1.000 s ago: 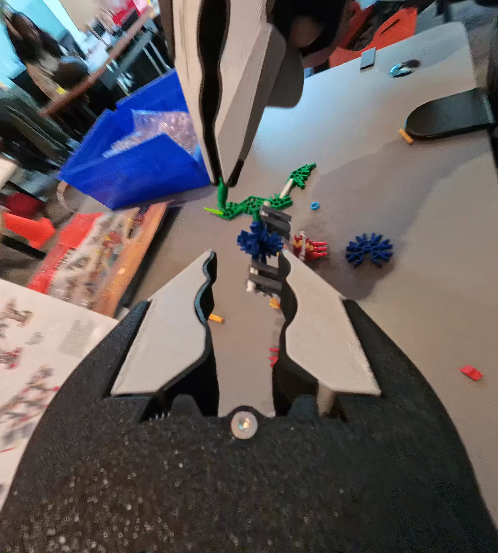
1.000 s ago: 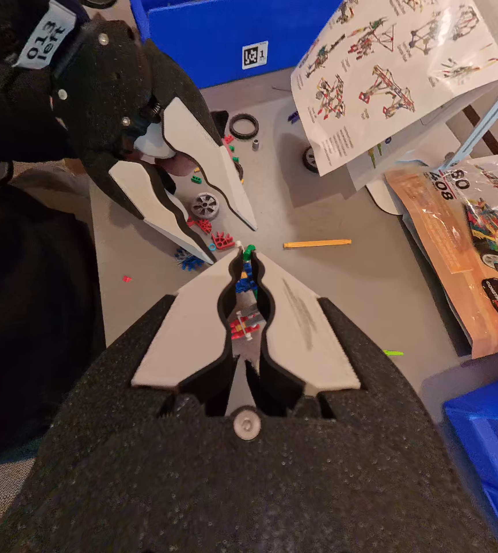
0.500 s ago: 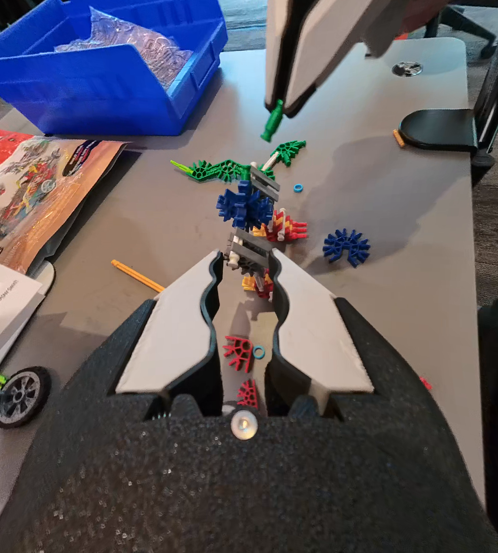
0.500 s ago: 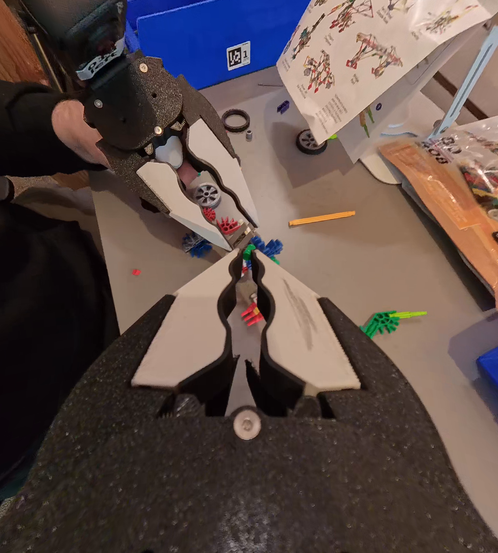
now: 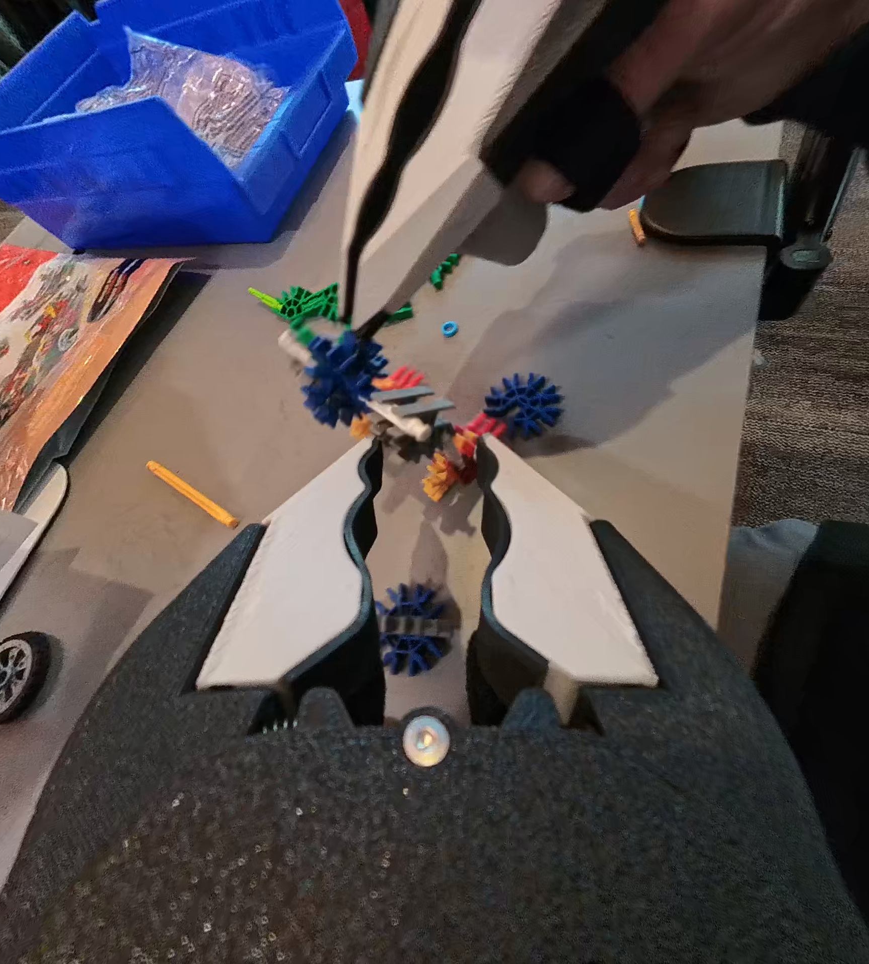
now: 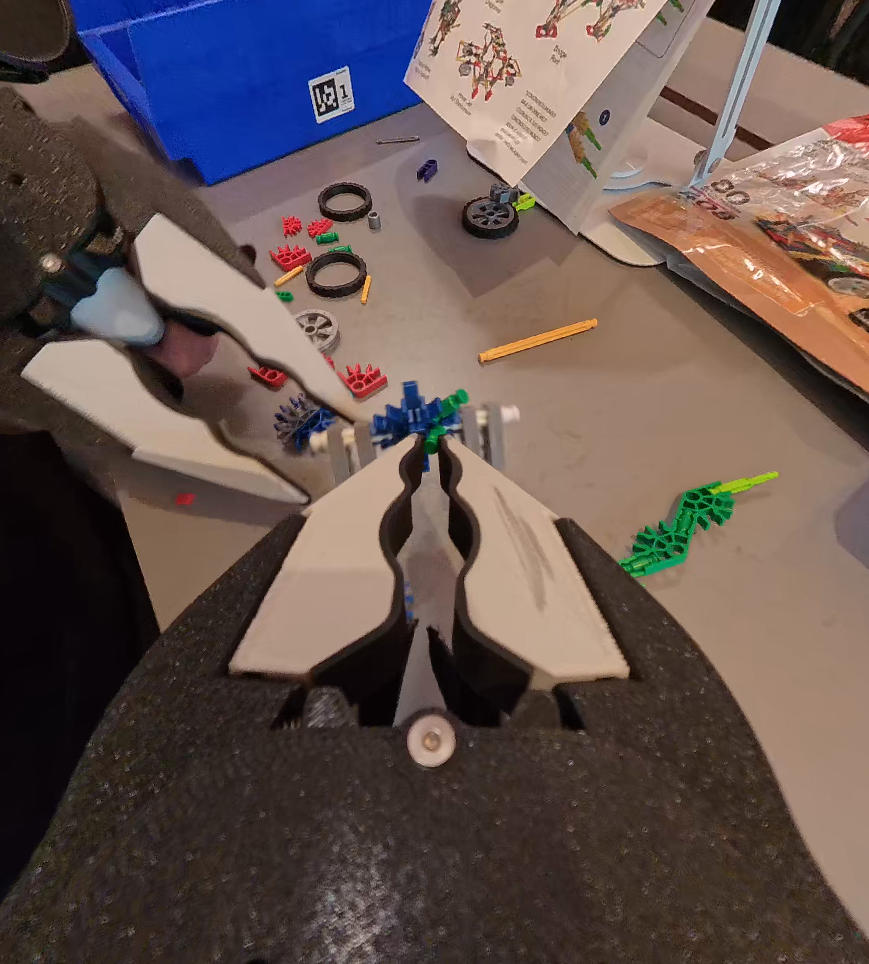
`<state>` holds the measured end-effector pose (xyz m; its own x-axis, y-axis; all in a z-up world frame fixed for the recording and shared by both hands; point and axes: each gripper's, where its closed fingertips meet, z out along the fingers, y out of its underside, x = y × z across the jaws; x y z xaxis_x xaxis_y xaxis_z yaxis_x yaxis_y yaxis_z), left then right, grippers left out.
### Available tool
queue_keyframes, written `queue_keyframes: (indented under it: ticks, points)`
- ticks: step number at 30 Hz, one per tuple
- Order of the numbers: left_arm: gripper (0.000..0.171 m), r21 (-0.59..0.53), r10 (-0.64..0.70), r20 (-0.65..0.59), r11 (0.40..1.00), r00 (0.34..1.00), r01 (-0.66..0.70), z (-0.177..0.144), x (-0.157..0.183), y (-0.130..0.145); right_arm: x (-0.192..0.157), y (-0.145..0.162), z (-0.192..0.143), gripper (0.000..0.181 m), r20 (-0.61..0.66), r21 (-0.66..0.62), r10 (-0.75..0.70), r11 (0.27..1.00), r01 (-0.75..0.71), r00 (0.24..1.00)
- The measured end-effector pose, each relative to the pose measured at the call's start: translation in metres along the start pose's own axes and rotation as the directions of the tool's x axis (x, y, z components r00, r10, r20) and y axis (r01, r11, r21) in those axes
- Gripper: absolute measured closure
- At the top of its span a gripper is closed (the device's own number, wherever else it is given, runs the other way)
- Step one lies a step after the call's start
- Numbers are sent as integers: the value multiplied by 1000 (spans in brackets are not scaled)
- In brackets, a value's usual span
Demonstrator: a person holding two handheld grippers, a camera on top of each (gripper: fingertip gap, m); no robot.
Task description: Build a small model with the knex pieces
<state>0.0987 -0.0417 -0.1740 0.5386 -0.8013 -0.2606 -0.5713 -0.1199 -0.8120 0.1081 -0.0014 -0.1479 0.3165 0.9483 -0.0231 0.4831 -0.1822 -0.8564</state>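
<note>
1. Grey table [image 6: 630, 417] carries scattered plastic construction pieces, with a small grey, white and blue toy assembly [image 6: 411, 422] near its middle.
2. Right gripper [image 6: 428, 444] has its jaws drawn nearly together on a short green rod [image 6: 445, 412], the rod's far end at the assembly's blue snowflake connector [image 5: 341, 378].
3. Left gripper [image 5: 424, 448] has its jaws spread apart, its tips just beside the grey and white end of the assembly; whether they touch it cannot be told.
4. Red and orange connectors [image 5: 448, 467] lie between the left gripper's tips, and a second blue snowflake connector [image 5: 524, 404] sits just beyond the right-hand tip.
5. Another blue connector [image 5: 411, 634] lies on the table under the left gripper's spread jaws.
6. Green chain of connectors [image 6: 677, 527] rests to the right of the right gripper, well apart from the assembly.
7. Yellow rod [image 6: 537, 340], two black tyres [image 6: 336, 274], a grey wheel hub [image 6: 317, 327] and red connectors [image 6: 362, 378] lie farther back.
8. Blue bin [image 6: 244, 78], a printed instruction sheet [image 6: 516, 62] and a foil parts bag [image 6: 797, 250] line the far edge.
</note>
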Motion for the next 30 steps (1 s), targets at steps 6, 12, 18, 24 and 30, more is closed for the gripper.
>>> queue_keyframes:
  ticks: [6, 12, 18, 24, 30]
  points:
    - [133, 37, 40, -56, 999, 998, -38, 10, 23, -12, 9, -7, 3, 177, -1, 21, -18, 1000, 18, 1000]
    - [135, 157, 136, 21, 978, 990, -138, -15, -4, -36, 8, -13, -19, 177, 13, 89, 21, 996, -22, 1000]
    - [133, 138, 197, 90, 968, 976, -208, -6, -42, -38, 2, -6, -24, 177, 28, 107, 70, 992, -72, 997]
    - [133, 131, 252, 102, 955, 962, -264, 15, -43, -33, 2, 5, -18, 177, 35, 110, 133, 985, -136, 990]
    - [141, 140, 258, 86, 953, 962, -268, 18, -42, -32, -1, 2, -16, 177, 71, 104, 144, 983, -151, 987]
